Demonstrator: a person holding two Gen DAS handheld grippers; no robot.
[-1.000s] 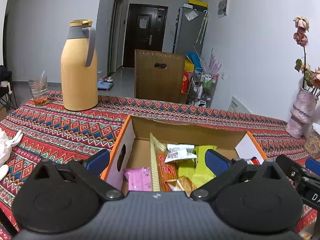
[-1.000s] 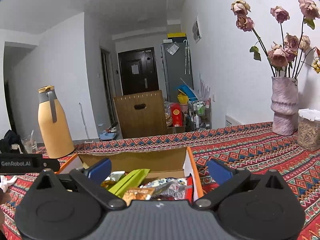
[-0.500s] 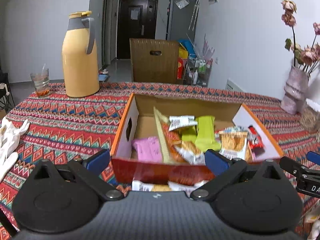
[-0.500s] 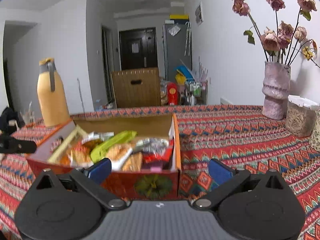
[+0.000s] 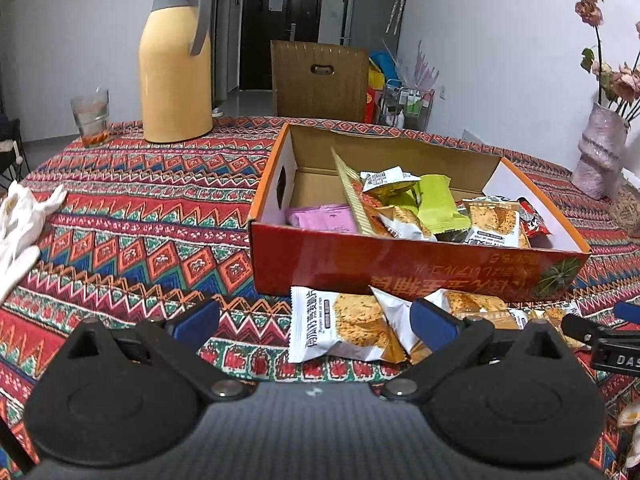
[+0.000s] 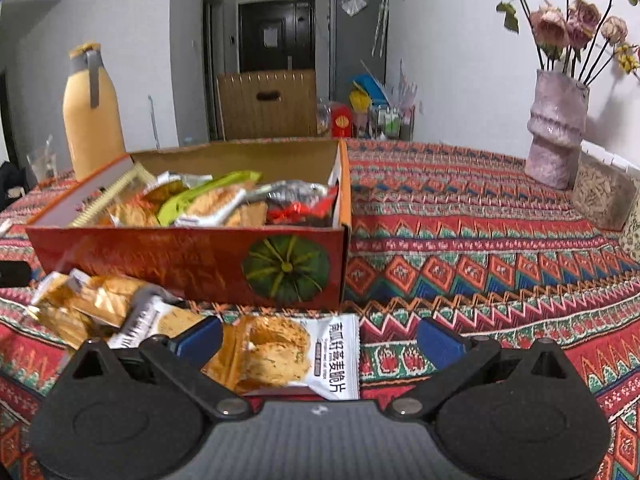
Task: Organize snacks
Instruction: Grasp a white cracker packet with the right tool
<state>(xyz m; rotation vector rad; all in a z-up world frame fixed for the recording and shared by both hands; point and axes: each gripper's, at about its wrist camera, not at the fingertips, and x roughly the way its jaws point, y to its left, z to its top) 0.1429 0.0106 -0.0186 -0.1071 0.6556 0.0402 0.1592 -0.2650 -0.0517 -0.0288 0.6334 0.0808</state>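
The patterned tablecloth (image 5: 132, 216) carries a snack box (image 5: 400, 268); loose cracker packets (image 5: 340, 328); thermos (image 5: 176, 60); glass (image 5: 90, 116); vase (image 6: 556, 128); perhaps gloves (image 5: 20, 220).

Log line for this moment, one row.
left gripper: open, empty | right gripper: open, over cracker packet | snack box: part filled | loose packets: before box

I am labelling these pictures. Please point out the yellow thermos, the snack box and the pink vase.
yellow thermos (image 5: 176, 80), left wrist view, middle of its body.
snack box (image 6: 160, 256), right wrist view, red front wall.
pink vase (image 6: 556, 132), right wrist view, middle of its body.
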